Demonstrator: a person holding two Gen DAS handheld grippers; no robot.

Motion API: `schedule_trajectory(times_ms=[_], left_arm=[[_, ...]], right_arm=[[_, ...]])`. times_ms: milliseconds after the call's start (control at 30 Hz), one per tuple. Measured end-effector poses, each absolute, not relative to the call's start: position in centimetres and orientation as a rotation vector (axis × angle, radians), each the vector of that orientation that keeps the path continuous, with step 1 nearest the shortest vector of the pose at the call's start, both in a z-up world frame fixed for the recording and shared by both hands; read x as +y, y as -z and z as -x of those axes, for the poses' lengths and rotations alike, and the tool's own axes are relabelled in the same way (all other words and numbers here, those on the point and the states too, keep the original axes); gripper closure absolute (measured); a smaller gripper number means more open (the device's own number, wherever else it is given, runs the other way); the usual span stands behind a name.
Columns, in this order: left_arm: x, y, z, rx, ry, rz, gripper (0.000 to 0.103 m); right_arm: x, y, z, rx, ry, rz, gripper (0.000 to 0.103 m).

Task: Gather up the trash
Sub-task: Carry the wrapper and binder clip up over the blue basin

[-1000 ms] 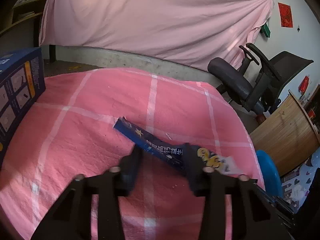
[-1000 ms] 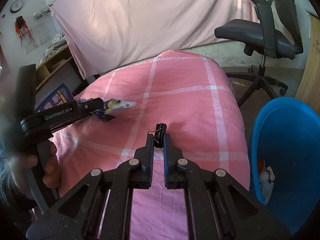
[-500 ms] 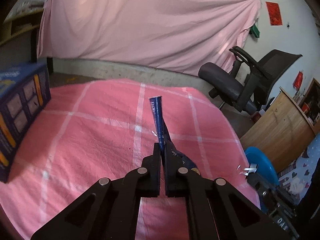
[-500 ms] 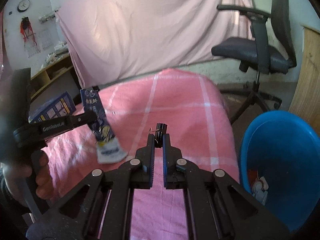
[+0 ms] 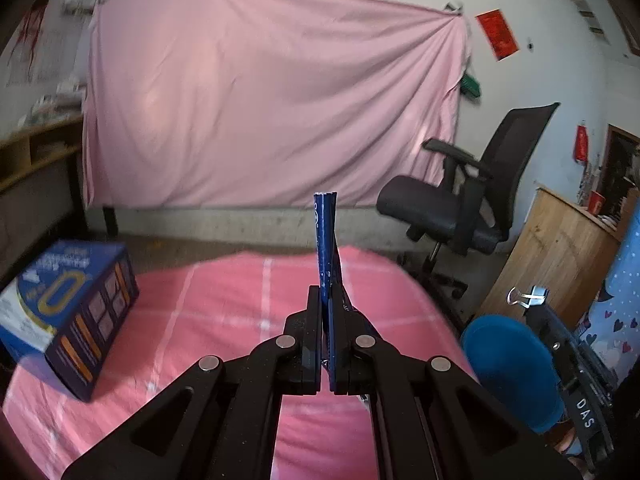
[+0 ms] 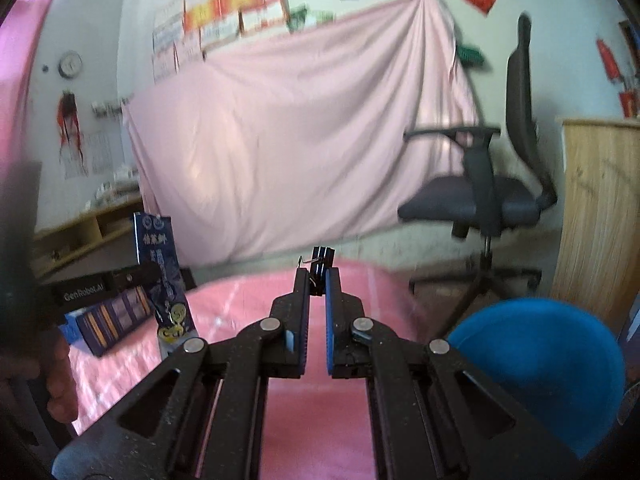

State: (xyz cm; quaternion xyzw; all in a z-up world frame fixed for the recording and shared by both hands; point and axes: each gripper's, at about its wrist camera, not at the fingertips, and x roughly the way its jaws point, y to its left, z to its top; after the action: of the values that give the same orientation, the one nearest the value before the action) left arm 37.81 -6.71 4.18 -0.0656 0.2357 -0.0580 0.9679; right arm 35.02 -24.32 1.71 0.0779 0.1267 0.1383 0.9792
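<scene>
My left gripper (image 5: pixel 326 300) is shut on a blue snack wrapper (image 5: pixel 325 236), held upright and edge-on above the pink checked table (image 5: pixel 224 308). The wrapper also shows in the right wrist view (image 6: pixel 162 272), hanging from the left gripper (image 6: pixel 138 276). My right gripper (image 6: pixel 318 276) is shut on a black binder clip (image 6: pixel 320 262), lifted above the table; the clip shows in the left wrist view (image 5: pixel 528 296) too. A blue bin (image 6: pixel 536 364) stands low at the right, beside the table; it also shows in the left wrist view (image 5: pixel 508 364).
A blue cardboard box (image 5: pixel 68 312) stands on the table's left side. A black office chair (image 5: pixel 460 212) stands beyond the table at the right, next to a wooden cabinet (image 5: pixel 560 252). A pink sheet (image 5: pixel 260 108) hangs on the back wall.
My left gripper closed on the wrapper and lifted it off the table, turning it upright. Both grippers have risen and tilted up, so the table sits lower in both views.
</scene>
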Motion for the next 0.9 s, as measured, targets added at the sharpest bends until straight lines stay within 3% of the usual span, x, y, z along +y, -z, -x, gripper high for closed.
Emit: schedule_trajectory(times_ms=[433, 900], left_arm=[[-16.9, -5.6, -36.4, 0.340, 0.335, -0.061, 0.102], [-28.5, -1.7, -37.6, 0.417, 0.522, -0.161, 0.102]], right_arm=[[-30.0, -3.6, -31.8, 0.096, -0.117, -0.167, 0.070], [-39.1, -1.2, -30.2, 0.204, 0.065, -0.262, 0.070]])
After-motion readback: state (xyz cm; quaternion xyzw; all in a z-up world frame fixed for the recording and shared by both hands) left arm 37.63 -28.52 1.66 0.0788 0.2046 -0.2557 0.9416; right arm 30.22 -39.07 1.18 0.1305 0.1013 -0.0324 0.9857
